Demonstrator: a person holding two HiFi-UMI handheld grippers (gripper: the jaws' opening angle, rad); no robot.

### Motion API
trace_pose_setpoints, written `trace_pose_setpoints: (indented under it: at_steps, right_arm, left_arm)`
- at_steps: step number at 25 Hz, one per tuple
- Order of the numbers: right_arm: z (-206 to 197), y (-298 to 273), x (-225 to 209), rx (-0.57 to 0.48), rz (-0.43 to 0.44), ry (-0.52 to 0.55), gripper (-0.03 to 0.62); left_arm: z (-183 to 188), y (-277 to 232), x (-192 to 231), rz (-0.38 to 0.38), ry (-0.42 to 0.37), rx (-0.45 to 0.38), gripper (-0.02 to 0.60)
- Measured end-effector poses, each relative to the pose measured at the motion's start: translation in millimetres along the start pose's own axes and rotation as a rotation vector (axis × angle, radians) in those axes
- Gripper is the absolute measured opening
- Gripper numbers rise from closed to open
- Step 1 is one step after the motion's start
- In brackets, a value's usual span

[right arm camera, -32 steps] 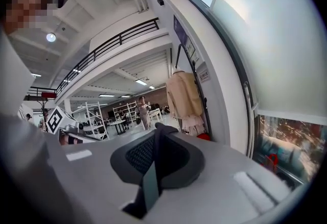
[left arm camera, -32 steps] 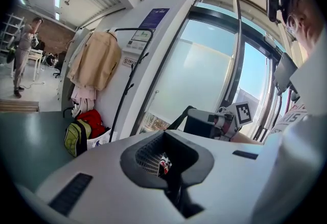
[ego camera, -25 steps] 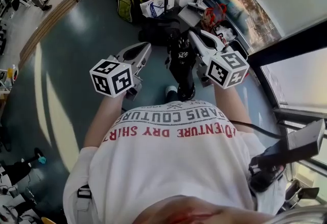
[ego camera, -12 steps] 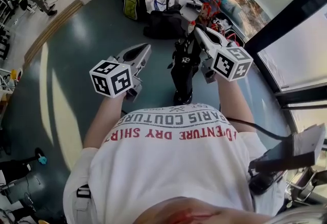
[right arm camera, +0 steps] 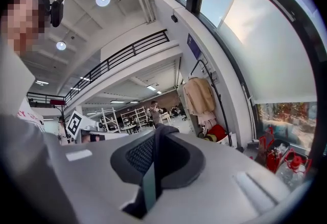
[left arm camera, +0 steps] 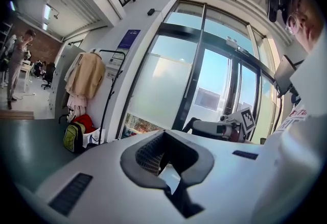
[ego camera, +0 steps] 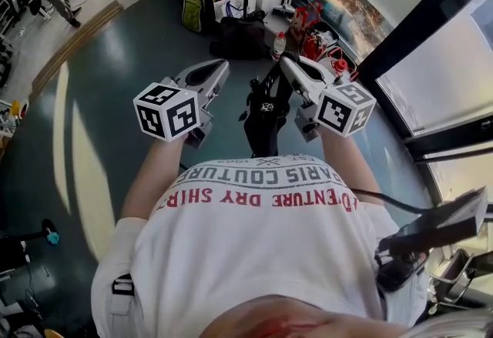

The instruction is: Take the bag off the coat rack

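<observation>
While the left gripper (ego camera: 219,65) sits narrowly open, the right gripper (ego camera: 286,61) pinches the bag strap (right arm camera: 157,145).

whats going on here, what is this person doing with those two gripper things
A person holds a gripper in each hand. The right gripper is shut on the strap of a black bag, which hangs from it in front of the person's body. The left gripper is open with nothing between its jaws. The coat rack, with a beige coat on it, stands apart by the window wall, so the bag is already off it.
</observation>
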State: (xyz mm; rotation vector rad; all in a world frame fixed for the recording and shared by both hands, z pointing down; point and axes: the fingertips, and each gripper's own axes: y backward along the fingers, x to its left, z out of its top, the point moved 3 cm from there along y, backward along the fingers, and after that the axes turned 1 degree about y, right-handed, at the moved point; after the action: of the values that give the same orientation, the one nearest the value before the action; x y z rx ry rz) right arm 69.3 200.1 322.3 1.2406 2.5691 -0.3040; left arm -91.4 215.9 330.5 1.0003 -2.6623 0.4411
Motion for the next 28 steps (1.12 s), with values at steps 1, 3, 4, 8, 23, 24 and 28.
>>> trace_pose_setpoints:
  at_steps: [1,3,4,8,23,24,28]
  right_arm:
    - [0.6,4.6,6.3,-0.001,0.017,0.002,0.009]
    - [0.5,14.5,19.5,-0.002,0.046,0.008,0.009]
    - [0.6,19.3,24.8,-0.002,0.057,0.015,0.009]
    - [-3.2,33.6,36.8,0.010,0.085,0.039,0.009]
    - [3.0,58.7,41.3,0.035,0.106,0.051,0.009]
    - [2.9,60.1,40.9,0.035,0.107,0.051,0.009]
    - [1.1,66.8,42.5,0.034,0.108,0.057,0.009]
  left_arm:
    - [-2.1,1.6,-4.4,0.005,0.004,0.001,0.001]
    - [-9.3,5.4,-15.0,0.010,0.014,0.012,0.000]
    - [-12.4,6.8,-21.2,0.009,0.015,0.014,0.002]
    - [-16.4,13.9,-43.2,0.013,0.001,-0.008,0.000]
    - [-6.9,17.7,-77.1,0.027,-0.018,-0.031,0.000]
    - [-7.9,16.8,-78.3,0.027,-0.018,-0.031,0.001]
    - [-12.0,16.4,-84.8,0.024,-0.015,-0.031,0.001]
